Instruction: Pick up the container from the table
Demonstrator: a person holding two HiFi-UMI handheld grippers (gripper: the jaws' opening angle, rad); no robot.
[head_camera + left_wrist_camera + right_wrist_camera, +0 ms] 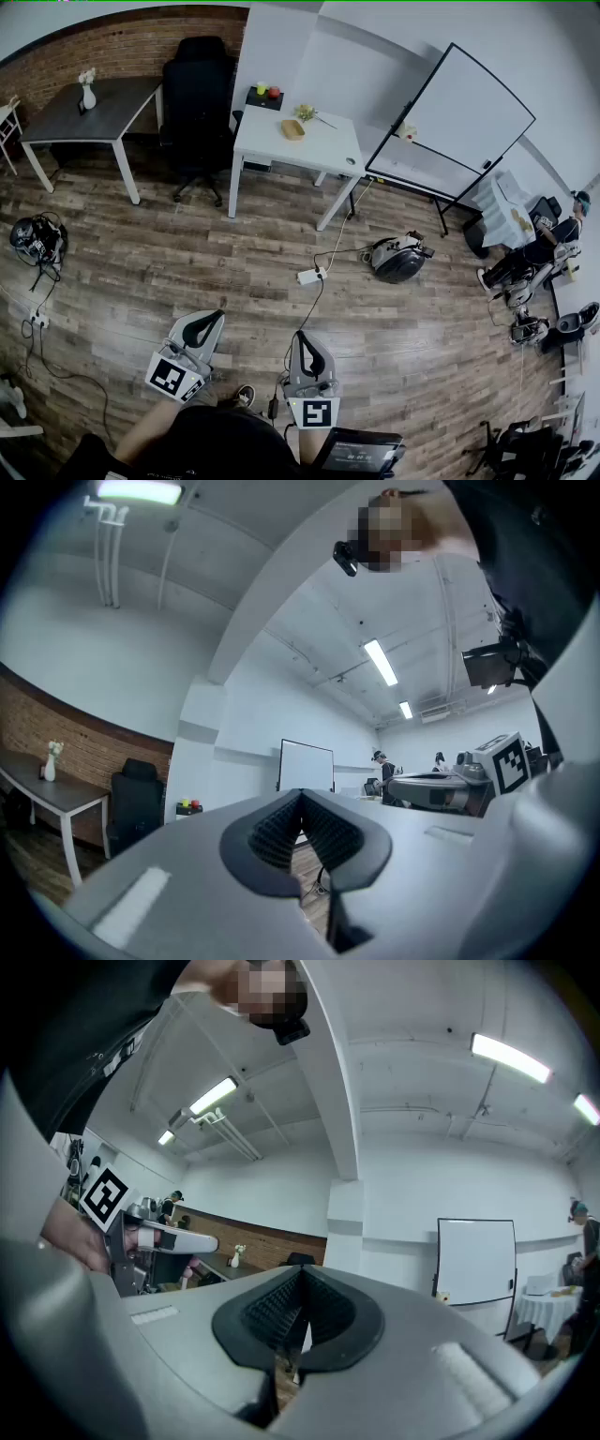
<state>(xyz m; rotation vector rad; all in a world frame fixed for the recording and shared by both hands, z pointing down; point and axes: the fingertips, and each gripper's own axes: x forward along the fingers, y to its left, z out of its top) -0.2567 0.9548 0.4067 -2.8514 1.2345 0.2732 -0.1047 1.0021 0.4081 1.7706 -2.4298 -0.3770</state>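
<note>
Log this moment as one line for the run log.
stage: pick not begun | left gripper: shut, empty | right gripper: shut, empty | container: on white table, untouched, far from both grippers

White table (330, 156), tan container (292, 129), black chair (197, 94)

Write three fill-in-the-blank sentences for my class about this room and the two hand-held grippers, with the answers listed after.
The small tan container sits on the ___ rectangular table.
The white power strip lies on the wooden ___.
The fingers of the left gripper and the right gripper are ___, with nothing between them.
Answers: white; floor; shut.
</note>
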